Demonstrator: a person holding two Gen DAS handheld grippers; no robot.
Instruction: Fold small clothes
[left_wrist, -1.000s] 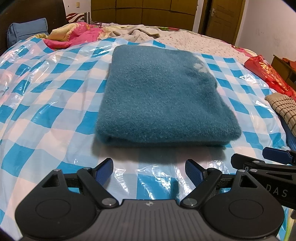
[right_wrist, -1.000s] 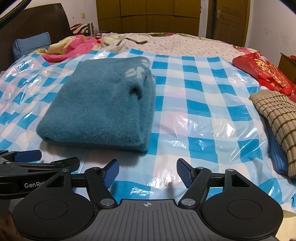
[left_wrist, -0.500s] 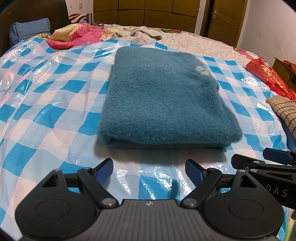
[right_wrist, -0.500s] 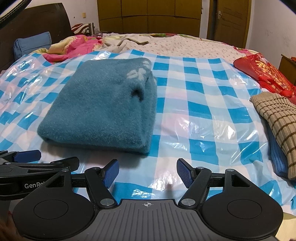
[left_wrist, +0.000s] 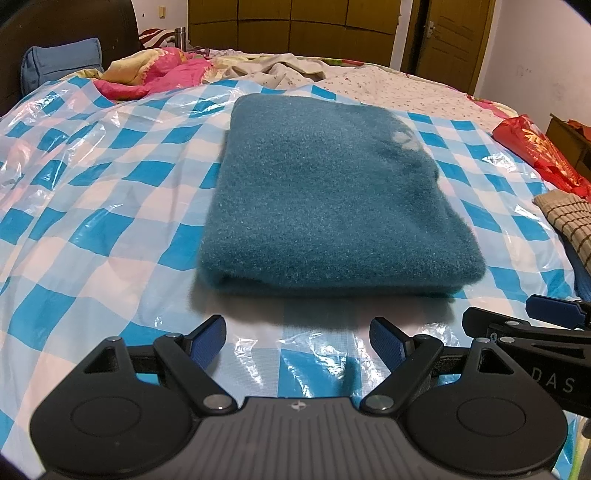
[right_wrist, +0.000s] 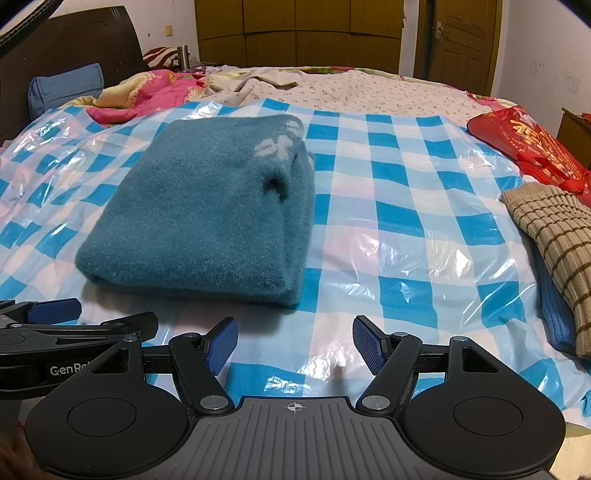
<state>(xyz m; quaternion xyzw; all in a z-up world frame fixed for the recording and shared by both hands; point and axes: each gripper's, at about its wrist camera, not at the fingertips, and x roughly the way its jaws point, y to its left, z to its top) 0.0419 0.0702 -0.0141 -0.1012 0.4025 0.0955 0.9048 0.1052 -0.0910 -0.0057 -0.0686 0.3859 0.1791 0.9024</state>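
Observation:
A teal fleece garment (left_wrist: 328, 199) lies folded into a thick rectangle on the blue-and-white checked plastic sheet (left_wrist: 96, 221); it also shows in the right wrist view (right_wrist: 210, 210), with a pale flower print near its far corner. My left gripper (left_wrist: 297, 338) is open and empty, just short of the garment's near edge. My right gripper (right_wrist: 293, 345) is open and empty, near the garment's near right corner. Each gripper shows at the edge of the other's view.
A beige striped knit (right_wrist: 554, 225) lies over a blue garment (right_wrist: 556, 314) at the right edge of the sheet. A red bag (right_wrist: 528, 144) sits behind it. Pink bedding (left_wrist: 162, 75) and a blue pillow (left_wrist: 59, 62) lie at the far left.
Both grippers have drifted slightly back from the folded garment and stay open. The garment has not moved.

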